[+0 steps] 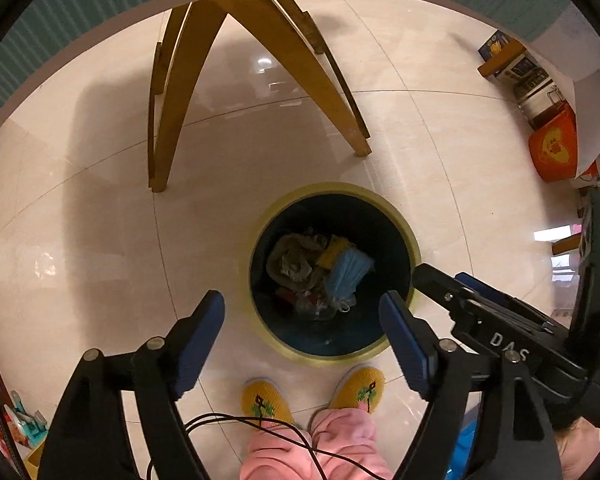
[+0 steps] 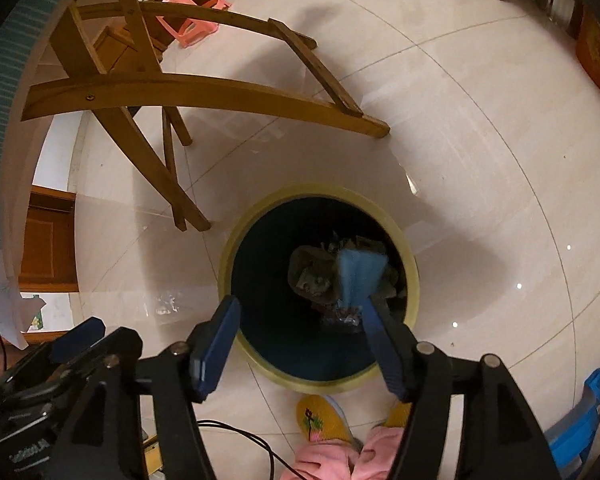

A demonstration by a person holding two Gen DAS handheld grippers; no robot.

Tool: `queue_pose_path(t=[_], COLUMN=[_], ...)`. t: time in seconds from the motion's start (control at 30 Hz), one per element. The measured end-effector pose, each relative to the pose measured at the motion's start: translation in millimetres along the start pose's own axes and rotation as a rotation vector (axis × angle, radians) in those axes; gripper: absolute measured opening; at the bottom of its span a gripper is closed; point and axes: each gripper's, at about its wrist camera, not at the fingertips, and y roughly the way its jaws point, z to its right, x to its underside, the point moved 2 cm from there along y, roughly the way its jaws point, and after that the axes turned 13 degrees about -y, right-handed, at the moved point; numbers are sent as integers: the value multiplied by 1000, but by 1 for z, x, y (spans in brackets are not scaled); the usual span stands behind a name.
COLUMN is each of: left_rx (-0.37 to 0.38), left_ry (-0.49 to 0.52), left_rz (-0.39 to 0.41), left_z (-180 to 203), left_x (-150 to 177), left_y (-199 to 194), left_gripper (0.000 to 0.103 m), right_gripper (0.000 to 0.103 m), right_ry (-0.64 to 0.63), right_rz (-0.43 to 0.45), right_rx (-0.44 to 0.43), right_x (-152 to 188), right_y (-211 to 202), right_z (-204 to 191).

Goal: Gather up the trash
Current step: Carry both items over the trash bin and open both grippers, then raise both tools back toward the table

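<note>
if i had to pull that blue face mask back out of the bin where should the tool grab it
Grip the pleated body of the blue face mask, coming straight down through the mouth of the bin. The mask lies on top of the other trash, so its bunched folds give a raised ridge to pinch. The bin's deep walls rule out any approach from the side.

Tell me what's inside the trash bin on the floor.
The trash bin holds a blue face mask on top, crumpled brownish paper, something yellow and clear plastic wrapping. Whatever lies beneath that pile is covered.
</note>
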Motion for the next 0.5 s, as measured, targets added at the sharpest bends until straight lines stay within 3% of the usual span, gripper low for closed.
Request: queue_pose_path(t=[0.13,0.2,0.5], left_rx=[8,7,24], left_ry=[1,-2,-19], left_rz=[18,24,29], left_z=[0,2,8], left_x=[-5,-7,-3], left_y=[-3,-5,-47], left_gripper=[92,93,94], right_gripper=[68,74,75], right_ry=[5,6,-4], right_rz=[8,12,32], right_rx=[-1,-5,-16], right_x=[-1,-2,-4], right_y=[-6,-8,-41], right_z=[0,0,-11])
